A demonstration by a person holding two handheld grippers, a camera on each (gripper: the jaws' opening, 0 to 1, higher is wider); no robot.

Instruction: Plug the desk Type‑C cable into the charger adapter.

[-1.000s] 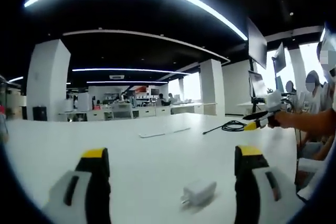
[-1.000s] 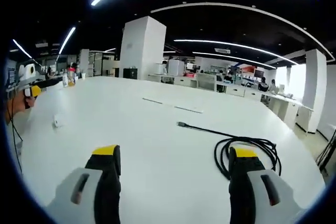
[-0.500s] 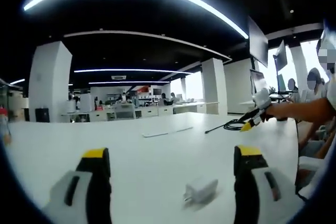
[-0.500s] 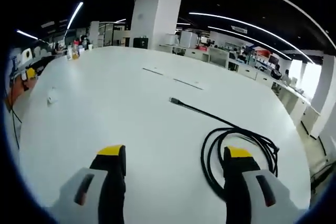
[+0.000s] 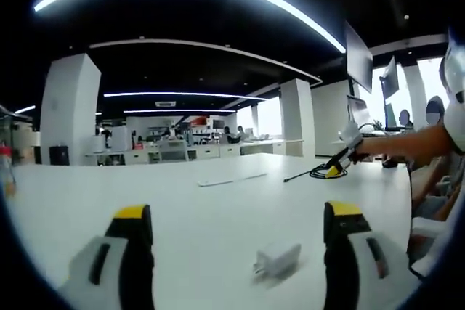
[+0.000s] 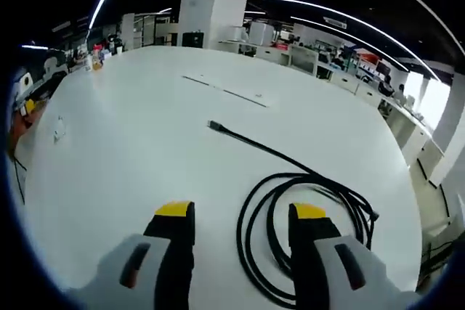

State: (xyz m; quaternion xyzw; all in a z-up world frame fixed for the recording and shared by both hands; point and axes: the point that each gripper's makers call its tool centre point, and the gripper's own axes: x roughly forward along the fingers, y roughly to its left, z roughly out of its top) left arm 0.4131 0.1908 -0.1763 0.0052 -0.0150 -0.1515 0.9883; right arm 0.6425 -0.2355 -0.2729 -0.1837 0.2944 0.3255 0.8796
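Left gripper (image 5: 236, 215) gaped wide, held nothing; white charger (image 5: 277, 260) lay on table (image 5: 218, 208) between its jaws, nearer right one. Right gripper (image 6: 242, 215) open (also empty) over coiled black cable (image 6: 305, 201), plug end (image 6: 213, 125) stretched far left.

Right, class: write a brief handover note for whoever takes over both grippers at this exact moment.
Left gripper: open, empty, low over the white desk, with the white charger adapter lying between its jaws, untouched.
Right gripper: open, empty, over the coiled black Type-C cable; its plug end lies free on the desk.
Done: nothing gripped yet.
Left: grasp adapter and plug, bring them together, insert.
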